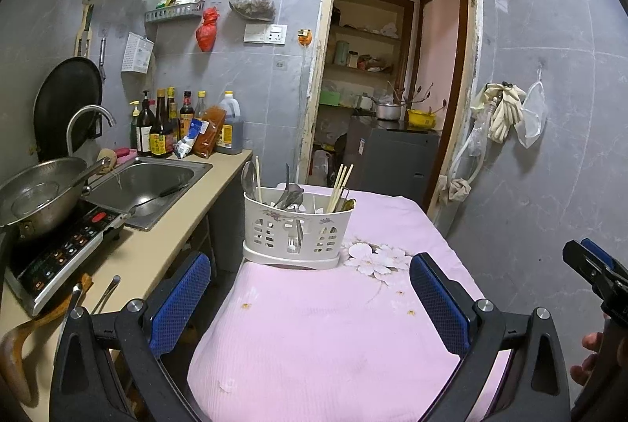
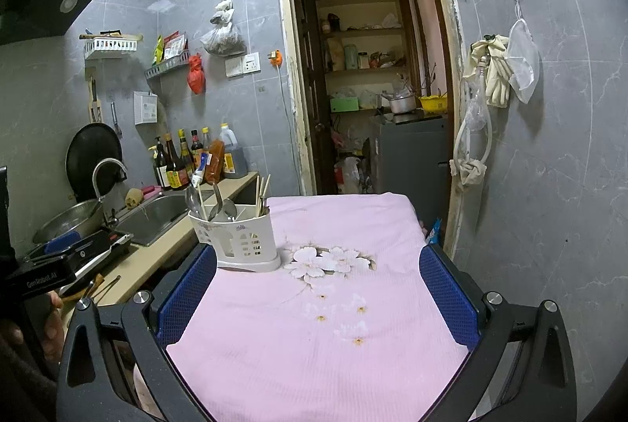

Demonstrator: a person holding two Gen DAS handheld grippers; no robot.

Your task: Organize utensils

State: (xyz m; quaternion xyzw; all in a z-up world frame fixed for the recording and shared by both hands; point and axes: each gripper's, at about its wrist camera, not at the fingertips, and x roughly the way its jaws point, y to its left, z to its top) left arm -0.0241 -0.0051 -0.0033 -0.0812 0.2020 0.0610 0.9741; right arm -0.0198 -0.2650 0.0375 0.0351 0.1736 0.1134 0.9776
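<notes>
A white slotted utensil caddy (image 1: 297, 227) stands on the pink cloth-covered table (image 1: 322, 335), holding spoons (image 1: 251, 180), a fork (image 1: 295, 239) and wooden chopsticks (image 1: 340, 182). It also shows in the right wrist view (image 2: 239, 239) at the table's left side. My left gripper (image 1: 310, 300) is open and empty, held above the near table, short of the caddy. My right gripper (image 2: 318, 298) is open and empty over the table, with the caddy ahead to its left. The right gripper's side shows at the far right of the left wrist view (image 1: 596, 269).
A counter on the left (image 1: 172, 237) holds a steel sink (image 1: 145, 186), an induction cooker (image 1: 62, 257) with a wok (image 1: 35, 194), sauce bottles (image 1: 161, 131) and loose utensils near its front (image 1: 104, 294). An open doorway (image 1: 388, 88) lies behind the table; a tiled wall (image 1: 549, 167) on the right.
</notes>
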